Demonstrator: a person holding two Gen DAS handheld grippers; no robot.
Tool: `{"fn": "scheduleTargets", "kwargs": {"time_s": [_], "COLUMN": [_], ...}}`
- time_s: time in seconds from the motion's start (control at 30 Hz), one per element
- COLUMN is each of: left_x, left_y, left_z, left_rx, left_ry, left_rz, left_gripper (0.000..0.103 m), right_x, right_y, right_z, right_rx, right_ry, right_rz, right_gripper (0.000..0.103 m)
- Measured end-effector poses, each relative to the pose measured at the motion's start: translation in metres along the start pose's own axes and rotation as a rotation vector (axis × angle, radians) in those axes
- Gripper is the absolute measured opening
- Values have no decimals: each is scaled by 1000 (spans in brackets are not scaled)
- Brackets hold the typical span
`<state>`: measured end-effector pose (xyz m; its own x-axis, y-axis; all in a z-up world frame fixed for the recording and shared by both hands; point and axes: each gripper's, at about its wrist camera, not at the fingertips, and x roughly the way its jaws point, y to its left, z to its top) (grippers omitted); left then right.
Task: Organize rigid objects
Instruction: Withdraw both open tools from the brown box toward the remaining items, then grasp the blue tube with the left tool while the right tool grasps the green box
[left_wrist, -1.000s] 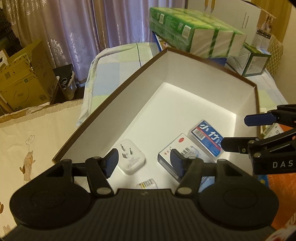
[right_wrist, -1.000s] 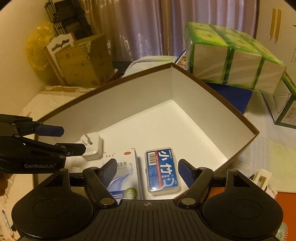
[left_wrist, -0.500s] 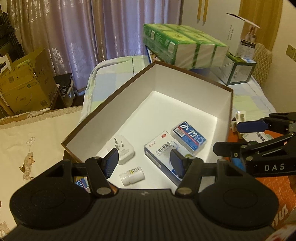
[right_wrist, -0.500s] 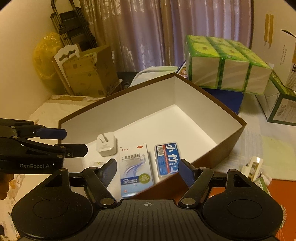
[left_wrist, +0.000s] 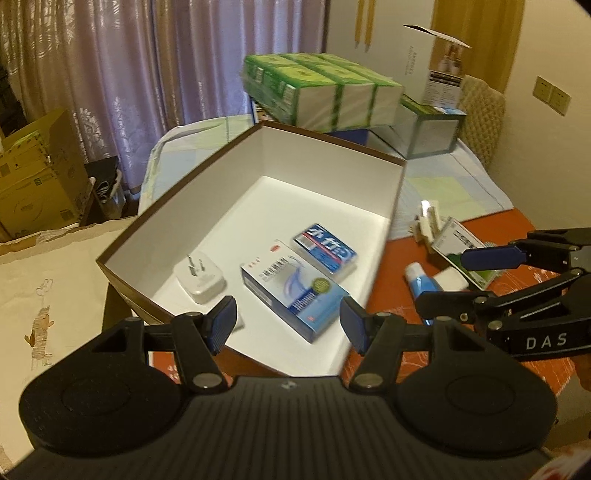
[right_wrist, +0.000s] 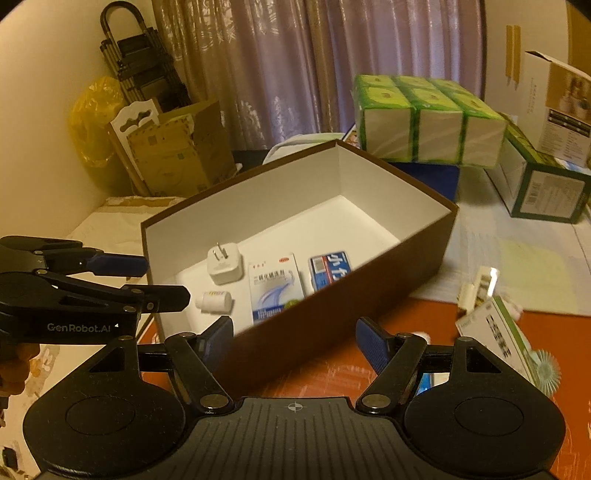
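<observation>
Both grippers, left (left_wrist: 288, 325) and right (right_wrist: 295, 339), still empty, wide, farther from box (right_wrist: 406, 258).

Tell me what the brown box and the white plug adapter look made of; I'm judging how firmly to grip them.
Brown box: seems to be rigid paperboard, matte brown outside, plain white inside, with thin straight walls and crisp folded corners. White plug adapter: looks like smooth moulded plastic with rounded edges and a slight sheen; its two prongs look like metal, though they are too small to tell for certain.
</observation>
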<state>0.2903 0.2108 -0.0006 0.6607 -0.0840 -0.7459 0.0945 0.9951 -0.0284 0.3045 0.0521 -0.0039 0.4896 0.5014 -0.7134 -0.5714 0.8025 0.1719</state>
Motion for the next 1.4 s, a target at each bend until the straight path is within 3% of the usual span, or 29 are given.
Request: {"fn": "scheduleTargets", "kwargs": {"time_s": [0.37,0.67,0.97,1.4], "left_x": [-9,-6,9,50], "left_y": [-37,-82,-131,-170], "left_z": [-14,-20,-24,-26], "left_rx": [5,-24,-10,19], "left_ry": [14,31,69,146], "left_rz": [-3,-23,-44,-50], "left_gripper": [58,58,58,58], "right_x": [-27,-48,-64,-74], "right_y": [-17,-54,-96,-149], "right_z": [-30,-49,-64,-82], "right_rx": [7,-1,39,124], "right_ry": [13,50,79,100], "right_rz": [20,24,12,-38], "right_gripper": [71,70,70,70]}}
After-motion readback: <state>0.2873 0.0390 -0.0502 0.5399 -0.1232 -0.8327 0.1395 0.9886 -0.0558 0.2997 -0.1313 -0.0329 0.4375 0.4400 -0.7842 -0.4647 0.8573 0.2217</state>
